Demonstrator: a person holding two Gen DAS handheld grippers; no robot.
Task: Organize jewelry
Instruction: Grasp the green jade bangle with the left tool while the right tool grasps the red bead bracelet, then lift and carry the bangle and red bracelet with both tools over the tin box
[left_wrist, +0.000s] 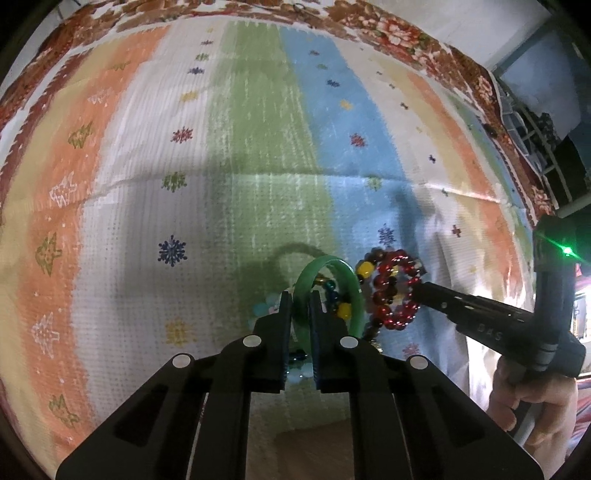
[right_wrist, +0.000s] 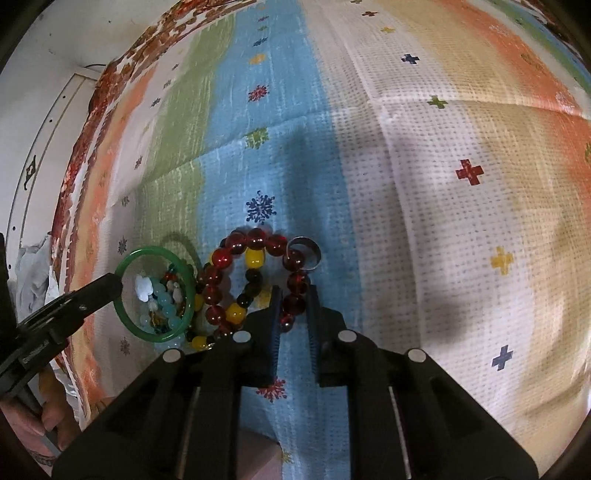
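While the jewelry lies bunched on the striped cloth (right_wrist: 443, 184), little of the sorting can be judged as done: no box or tray is seen, and the pieces are heaped together, touching one another.

At the left, the green bangle (right_wrist: 127, 310) is pinched at its rim by the fingers of the left gripper (left_wrist: 300, 295) and is held upright over a cluster of pale blue and white beads (right_wrist: 159, 299). Just to its right, a strand of dark and yellow beads (right_wrist: 255, 258) is tangled through the pile. Further right, the red bead bracelet (right_wrist: 255, 236) is pinched between the fingers of the right gripper (right_wrist: 293, 295), with several of its beads clamped in the narrow gap. A metal ring (right_wrist: 308, 254) rests against the far side of that bracelet.

Separation of the bangle and the red bracelet from the heap appears to be in hand; the loose beads, the mixed strand and the ring are judged as left to be dealt with.

From the left wrist view, the red bracelet is seen as a doubled coil and the right hand (left_wrist: 535, 406) on its handle is shown; the ring is not seen there. From the right wrist view, the full bangle circle, the pale beads inside it and the ring are revealed.
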